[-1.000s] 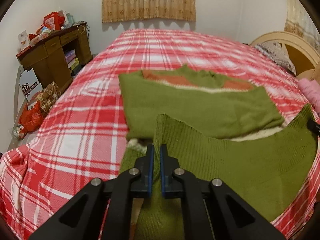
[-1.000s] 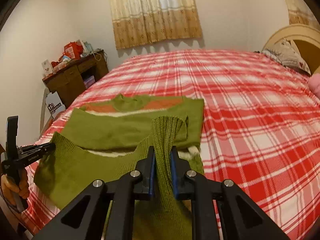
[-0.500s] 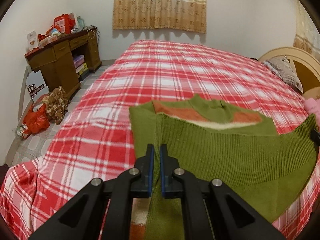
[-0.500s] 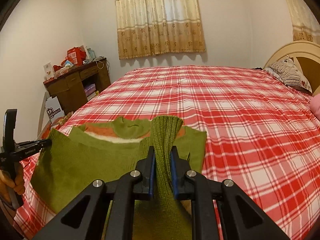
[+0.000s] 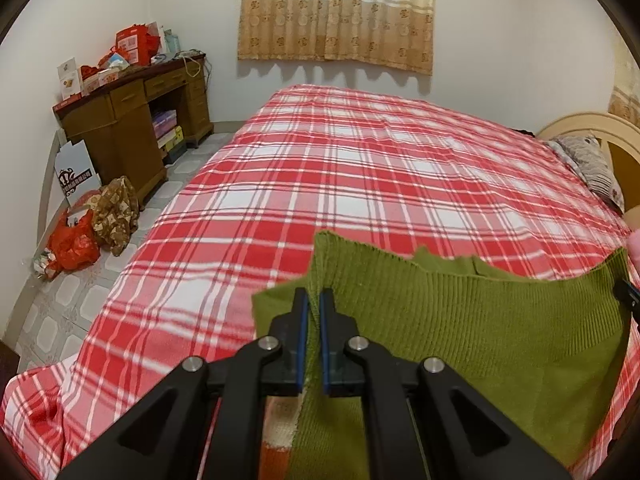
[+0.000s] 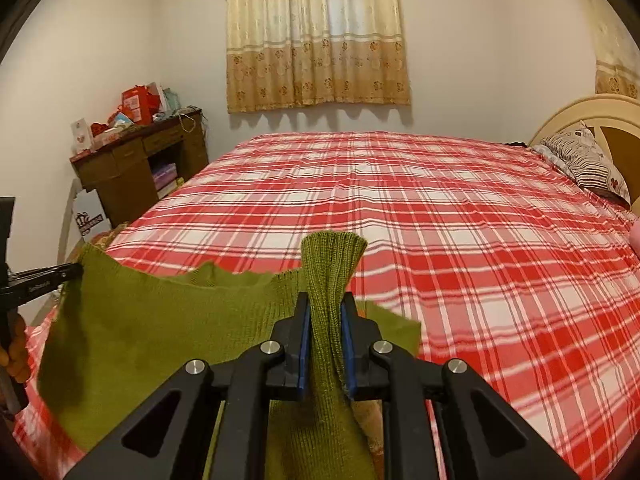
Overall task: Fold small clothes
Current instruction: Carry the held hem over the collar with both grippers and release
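Note:
A small green knitted sweater point(image 5: 480, 320) with an orange and cream band lies at the near edge of the bed. Its ribbed hem is lifted and stretched between both grippers, covering most of the part beneath. My left gripper point(image 5: 313, 300) is shut on the hem's left corner. My right gripper point(image 6: 325, 304) is shut on the bunched right corner of the sweater point(image 6: 160, 328), which sticks up past the fingers. In the right wrist view the left gripper point(image 6: 74, 269) shows at the far left edge, held by a hand.
The bed has a red and white plaid cover point(image 5: 380, 168) stretching far ahead. A wooden desk point(image 5: 132, 120) with boxes stands at the left wall, bags point(image 5: 92, 228) on the floor beside it. A headboard and pillow point(image 6: 588, 164) are at the right.
Both grippers carried the hem forward over the folded sweater. The orange band and neckline that showed beyond the hem are now almost covered by it.

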`<state>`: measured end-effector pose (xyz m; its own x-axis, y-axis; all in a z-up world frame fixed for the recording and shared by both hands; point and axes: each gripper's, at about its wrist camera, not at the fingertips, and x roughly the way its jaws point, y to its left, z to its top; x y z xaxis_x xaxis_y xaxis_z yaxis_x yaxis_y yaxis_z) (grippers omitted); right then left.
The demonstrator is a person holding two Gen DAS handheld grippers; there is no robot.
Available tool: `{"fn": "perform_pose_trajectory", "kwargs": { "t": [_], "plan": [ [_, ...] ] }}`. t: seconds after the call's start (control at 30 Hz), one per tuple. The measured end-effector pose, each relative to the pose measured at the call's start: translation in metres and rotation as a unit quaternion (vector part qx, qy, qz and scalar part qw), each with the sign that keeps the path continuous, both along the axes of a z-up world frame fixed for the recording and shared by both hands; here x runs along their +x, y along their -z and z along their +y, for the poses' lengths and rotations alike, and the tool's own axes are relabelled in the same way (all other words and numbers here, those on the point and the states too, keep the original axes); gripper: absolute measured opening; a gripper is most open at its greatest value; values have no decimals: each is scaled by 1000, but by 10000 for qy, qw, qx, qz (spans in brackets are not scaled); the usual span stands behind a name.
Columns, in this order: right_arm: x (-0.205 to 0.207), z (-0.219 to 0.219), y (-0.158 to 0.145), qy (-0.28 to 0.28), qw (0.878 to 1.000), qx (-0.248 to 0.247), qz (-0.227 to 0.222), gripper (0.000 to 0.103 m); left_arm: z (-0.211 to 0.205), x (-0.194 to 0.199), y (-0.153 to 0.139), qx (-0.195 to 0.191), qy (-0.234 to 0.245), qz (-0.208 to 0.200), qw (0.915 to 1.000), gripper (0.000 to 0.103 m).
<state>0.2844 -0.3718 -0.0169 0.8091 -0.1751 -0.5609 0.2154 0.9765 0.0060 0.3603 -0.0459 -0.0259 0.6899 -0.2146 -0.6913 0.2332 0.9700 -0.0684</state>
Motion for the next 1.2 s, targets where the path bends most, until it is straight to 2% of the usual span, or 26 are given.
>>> {"fn": "perform_pose_trajectory", "kwargs": {
  "t": [0.13,0.23,0.37,0.43,0.5,0.57,0.6,0.63,0.7,0.8,0.9,1.0,1.07,1.17,1.2],
  "plan": [
    [36,-14,21,138,9998,-72,147,14,-5,28,11,-5,-193,56,9998,6],
    [58,-24,45,222,9993,-161,269,14,-14,47,30,283,-480,-13,9984,3],
    [78,-32,83,302,9969,-131,716,14,-13,63,62,395,-631,346,9966,3],
    [86,-34,88,373,9945,-136,967,14,-12,64,74,500,-677,447,9954,3],
    [88,-33,91,420,9928,-211,1099,19,-12,62,73,494,-687,429,9955,3],
    [92,-36,97,612,9883,-245,1374,39,-14,61,72,599,-685,394,9951,3],
    [91,-39,97,710,9873,-200,1406,45,-18,61,75,713,-668,406,9944,3],
    [85,-44,94,779,9880,-56,1331,51,-20,61,74,795,-664,392,9939,3],
    [63,-56,85,932,9901,235,1018,51,-21,59,71,837,-648,357,9937,3],
    [9,-65,62,1657,9843,50,602,51,-15,55,66,792,-599,417,9942,4],
    [-40,-59,48,1411,9891,267,315,51,-12,37,52,866,-536,212,9946,6],
    [-73,-45,45,1148,9924,307,318,51,-11,1,43,654,-176,214,9975,9],
    [-83,-34,50,936,9940,399,397,51,-13,-20,42,660,-23,233,9975,9],
    [-89,-20,68,810,9932,454,706,52,-15,-56,45,603,168,287,9976,11],
    [-88,-17,76,808,9920,451,863,52,-16,-69,48,606,191,303,9975,15]
  ]
}}
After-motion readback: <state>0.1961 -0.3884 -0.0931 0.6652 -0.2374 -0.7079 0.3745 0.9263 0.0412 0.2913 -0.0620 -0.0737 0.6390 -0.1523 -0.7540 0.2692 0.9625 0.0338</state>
